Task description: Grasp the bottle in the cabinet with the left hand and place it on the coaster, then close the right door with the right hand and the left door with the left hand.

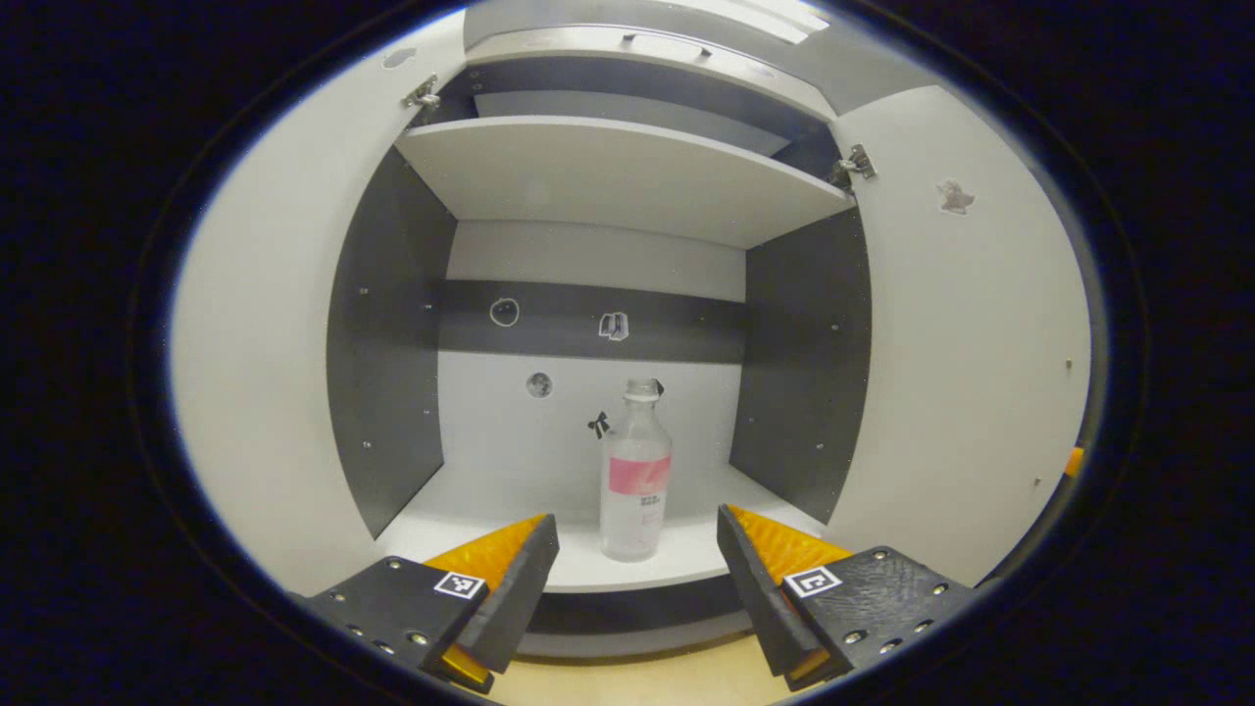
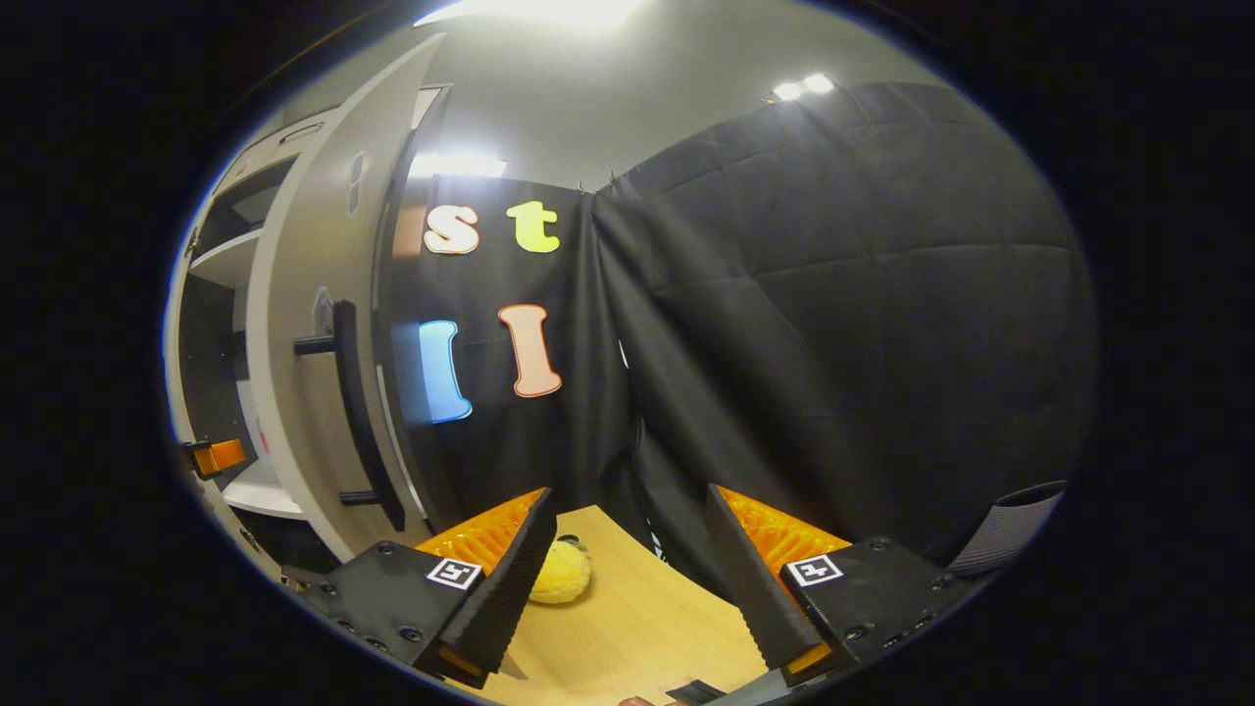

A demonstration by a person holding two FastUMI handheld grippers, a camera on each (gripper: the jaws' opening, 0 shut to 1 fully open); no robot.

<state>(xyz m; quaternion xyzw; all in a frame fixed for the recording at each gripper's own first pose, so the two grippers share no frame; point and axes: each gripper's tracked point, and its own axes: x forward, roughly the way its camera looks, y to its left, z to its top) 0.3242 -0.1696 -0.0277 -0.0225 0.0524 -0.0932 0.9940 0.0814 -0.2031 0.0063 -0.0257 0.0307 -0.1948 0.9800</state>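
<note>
We have done nothing yet: the bottle (image 1: 635,471) stands on the cabinet (image 1: 392,333) shelf at twelve o'clock of our wide left gripper (image 1: 637,569), doors open, right gripper (image 2: 627,574) wide and empty.

clear bottle (image 1: 635,471) with a pink label band; white cabinet doors (image 1: 966,343), dark grey side walls (image 1: 392,333); pale wood bench (image 2: 627,618); yellow ball (image 2: 561,572); black door handle (image 2: 355,412).

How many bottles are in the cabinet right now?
1. A single bottle stands upright on the lower shelf, ahead of the open left gripper. The upper shelf's top surface is not visible from below, so more could sit there.
</note>
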